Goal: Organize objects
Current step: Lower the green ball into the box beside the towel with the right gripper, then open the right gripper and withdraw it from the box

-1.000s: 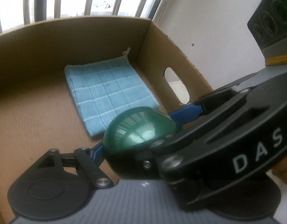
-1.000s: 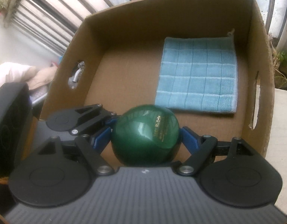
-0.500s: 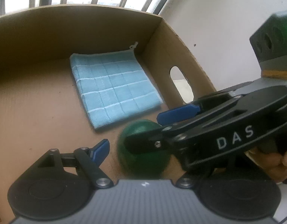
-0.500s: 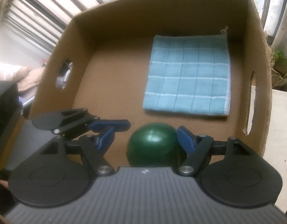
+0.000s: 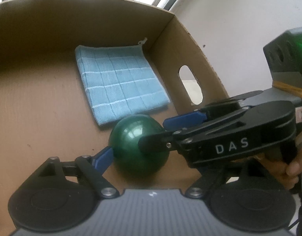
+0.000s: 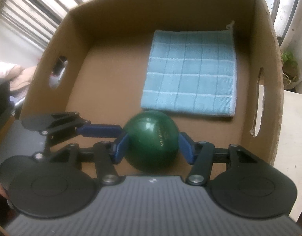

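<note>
A shiny green ball [image 6: 151, 139] sits low in a cardboard box [image 6: 115, 74], just in front of a folded light blue cloth [image 6: 190, 74]. My right gripper [image 6: 151, 143] has its blue pads on both sides of the ball. It looks shut on it. The ball also shows in the left wrist view [image 5: 131, 143], next to the cloth [image 5: 119, 84]. My left gripper [image 5: 143, 153] is open. Its left finger [image 5: 102, 158] touches the ball's side. The right gripper's body hides its right finger.
The box has tall walls with oval handle holes [image 6: 58, 74] on both sides. Window bars [image 6: 29, 9] stand behind it. A white wall [image 5: 239, 29] is on the right. A hand [image 5: 294, 169] holds the right gripper.
The ball has gone down from above the box to near its floor by the cloth. Half a second ago the right gripper's fingers stood apart from it; now they touch it.
</note>
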### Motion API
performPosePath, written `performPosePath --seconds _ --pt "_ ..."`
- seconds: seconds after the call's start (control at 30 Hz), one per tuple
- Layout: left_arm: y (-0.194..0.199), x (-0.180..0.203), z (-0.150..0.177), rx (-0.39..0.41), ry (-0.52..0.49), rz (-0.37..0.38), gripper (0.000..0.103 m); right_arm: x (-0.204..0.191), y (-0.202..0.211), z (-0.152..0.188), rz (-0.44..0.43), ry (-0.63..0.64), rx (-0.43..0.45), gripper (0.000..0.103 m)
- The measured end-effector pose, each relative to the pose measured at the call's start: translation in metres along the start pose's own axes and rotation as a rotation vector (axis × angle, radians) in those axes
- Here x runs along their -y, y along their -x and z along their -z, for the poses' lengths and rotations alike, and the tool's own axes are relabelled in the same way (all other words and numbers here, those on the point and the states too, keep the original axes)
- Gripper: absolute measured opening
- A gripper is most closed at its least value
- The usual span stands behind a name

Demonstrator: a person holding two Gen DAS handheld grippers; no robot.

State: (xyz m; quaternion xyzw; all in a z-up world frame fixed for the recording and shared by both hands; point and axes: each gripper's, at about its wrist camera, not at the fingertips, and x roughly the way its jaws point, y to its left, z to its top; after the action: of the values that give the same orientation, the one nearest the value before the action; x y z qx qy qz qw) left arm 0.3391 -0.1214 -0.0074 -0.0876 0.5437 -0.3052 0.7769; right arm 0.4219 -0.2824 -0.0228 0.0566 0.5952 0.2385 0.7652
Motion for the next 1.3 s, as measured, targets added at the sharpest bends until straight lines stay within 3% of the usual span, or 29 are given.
performPosePath --seconds 0.2,0.57,0.7,0.9,1.13,1.3 --pt "-0.007 0.006 -0.003 -0.009 0.024 0.065 0.086 -0.001 0.005 -0.001 0.035 0.021 0.009 0.055" --pt "0.003 0.023 0.004 0.058 -0.025 0.043 0.085 0.002 0.014 0.004 0.021 0.012 0.065 0.056" --pt "0.021 0.034 0.016 0.118 -0.074 -0.006 0.085 -0.001 0.036 0.013 -0.002 0.003 0.162 0.056" --pt "0.06 0.052 0.045 0.236 -0.126 -0.056 0.087 -0.011 0.085 0.048 -0.054 0.01 0.332 0.064" --pt "0.104 0.08 0.095 0.399 -0.216 -0.122 0.093 -0.021 0.144 0.124 -0.111 0.028 0.575 0.083" --pt "0.118 0.09 0.13 0.46 -0.223 -0.138 0.098 -0.02 0.169 0.189 -0.156 -0.015 0.743 0.095"
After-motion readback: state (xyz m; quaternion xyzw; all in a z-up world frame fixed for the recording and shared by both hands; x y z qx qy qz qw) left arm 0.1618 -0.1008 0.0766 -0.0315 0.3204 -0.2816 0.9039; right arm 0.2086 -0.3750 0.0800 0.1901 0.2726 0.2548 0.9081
